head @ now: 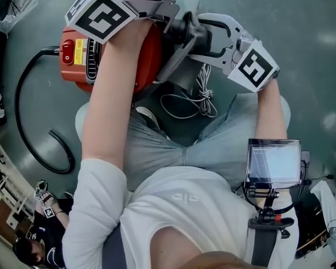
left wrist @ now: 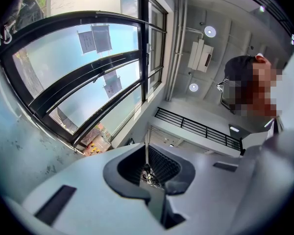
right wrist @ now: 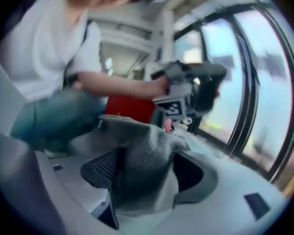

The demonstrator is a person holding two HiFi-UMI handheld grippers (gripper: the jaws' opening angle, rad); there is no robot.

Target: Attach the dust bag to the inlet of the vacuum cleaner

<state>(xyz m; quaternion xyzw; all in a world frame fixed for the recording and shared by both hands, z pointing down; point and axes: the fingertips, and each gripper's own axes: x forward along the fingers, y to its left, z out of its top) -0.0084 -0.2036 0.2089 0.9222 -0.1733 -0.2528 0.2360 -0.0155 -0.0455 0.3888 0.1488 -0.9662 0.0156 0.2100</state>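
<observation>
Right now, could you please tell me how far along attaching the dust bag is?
Done: the right tongs are clamped on the grey dust bag, held beside the red vacuum cleaner. In hand: apparently lining it up; the left tongs are shut, pointing up at the window. Left: seating the bag on the inlet, which no view shows.

Large commercial or lab-type hall, not home: tall black-framed glass windows [left wrist: 88, 72], high white ceiling with round recessed lights [left wrist: 210, 31], black metal balcony railing [left wrist: 201, 129], smooth grey-green floor [head: 313, 49].
</observation>
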